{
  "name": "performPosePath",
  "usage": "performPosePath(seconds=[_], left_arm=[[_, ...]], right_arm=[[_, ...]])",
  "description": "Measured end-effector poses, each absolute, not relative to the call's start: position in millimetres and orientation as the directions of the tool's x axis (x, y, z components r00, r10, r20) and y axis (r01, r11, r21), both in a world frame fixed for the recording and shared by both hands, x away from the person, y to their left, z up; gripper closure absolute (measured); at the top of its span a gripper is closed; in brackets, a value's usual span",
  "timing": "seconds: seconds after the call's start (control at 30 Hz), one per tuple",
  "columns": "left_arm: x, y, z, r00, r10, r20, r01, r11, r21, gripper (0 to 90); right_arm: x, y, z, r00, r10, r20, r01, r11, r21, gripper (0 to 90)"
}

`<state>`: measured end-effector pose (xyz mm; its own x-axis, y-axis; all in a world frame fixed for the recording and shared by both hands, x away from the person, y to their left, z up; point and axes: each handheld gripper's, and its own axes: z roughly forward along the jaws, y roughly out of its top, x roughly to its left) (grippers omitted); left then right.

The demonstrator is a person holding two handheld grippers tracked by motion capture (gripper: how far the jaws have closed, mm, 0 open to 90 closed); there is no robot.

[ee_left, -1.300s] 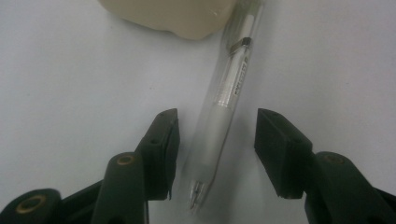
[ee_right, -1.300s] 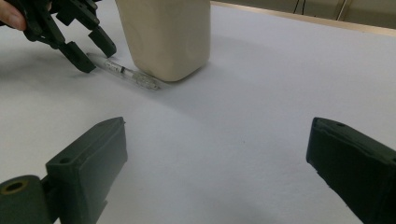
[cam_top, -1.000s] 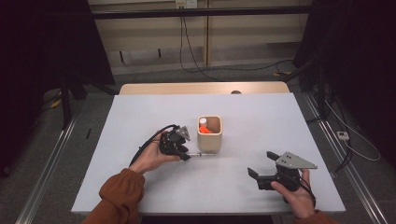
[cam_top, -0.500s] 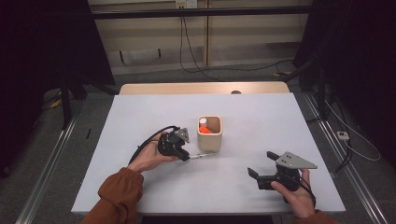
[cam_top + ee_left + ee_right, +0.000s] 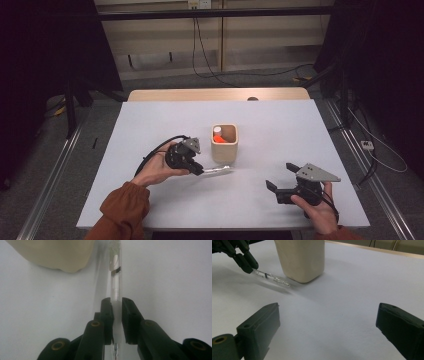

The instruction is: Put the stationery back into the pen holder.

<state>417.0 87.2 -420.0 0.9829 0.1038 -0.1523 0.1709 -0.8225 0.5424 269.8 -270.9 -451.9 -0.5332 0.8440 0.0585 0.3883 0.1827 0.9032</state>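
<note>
A clear thin pen [image 5: 218,170] with a dark band [image 5: 115,271] lies pointing at the front of a cream cup [image 5: 225,145]. My left gripper [image 5: 200,170] is shut on the pen's near end; its jaws have just closed on it, and the pads [image 5: 108,312] press the barrel [image 5: 115,287] from both sides. In the right gripper view the pen [image 5: 272,277] slants down from the left gripper [image 5: 249,266], its tip beside the cup [image 5: 299,258]. My right gripper [image 5: 278,176] rests at the front right, open [image 5: 328,315] with nothing between its jaws.
The cup holds an orange and white item [image 5: 218,135]. The white table [image 5: 310,135] has a wooden strip [image 5: 215,94] along its far edge. A black cable [image 5: 150,155] loops from the left gripper. Dark stands and floor cables surround the table.
The left gripper's jaws have drawn in on the pen's end, and the hand shifted slightly. The right gripper has kept still.
</note>
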Motion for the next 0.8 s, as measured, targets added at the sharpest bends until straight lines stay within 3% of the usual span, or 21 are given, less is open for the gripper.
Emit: performPosePath(seconds=[0.03, 0.1, 0.5, 0.6, 0.63, 0.8], left_arm=[[415, 88, -416, 0.987, 0.109, -0.118, 0.156, -0.833, 0.53, 80.5], [411, 89, -414, 0.984, 0.109, -0.144, 0.172, -0.804, 0.569, 80.5], [396, 94, -393, 0.976, 0.058, -0.209, 0.175, -0.78, 0.601, 80.5], [392, 95, -387, 0.981, 0.08, -0.178, 0.17, -0.797, 0.58, 80.5], [392, 95, -389, 0.974, 0.055, -0.22, 0.179, -0.781, 0.599, 80.5], [388, 92, -386, 0.974, 0.063, -0.218, 0.186, -0.773, 0.606, 80.5]], right_arm=[[269, -270, -451, -0.537, 0.842, 0.053, 0.384, 0.188, 0.904, 5.3], [269, -266, -449, -0.546, 0.837, 0.041, 0.373, 0.2, 0.906, 5.2], [265, -215, -426, -0.651, 0.746, -0.141, 0.229, 0.37, 0.901, 5.1], [266, -202, -423, -0.669, 0.725, -0.166, 0.201, 0.392, 0.898, 5.3], [267, -197, -422, -0.676, 0.716, -0.175, 0.192, 0.401, 0.896, 5.2], [265, -160, -417, -0.697, 0.602, -0.389, 0.044, 0.577, 0.815, 9.1]])
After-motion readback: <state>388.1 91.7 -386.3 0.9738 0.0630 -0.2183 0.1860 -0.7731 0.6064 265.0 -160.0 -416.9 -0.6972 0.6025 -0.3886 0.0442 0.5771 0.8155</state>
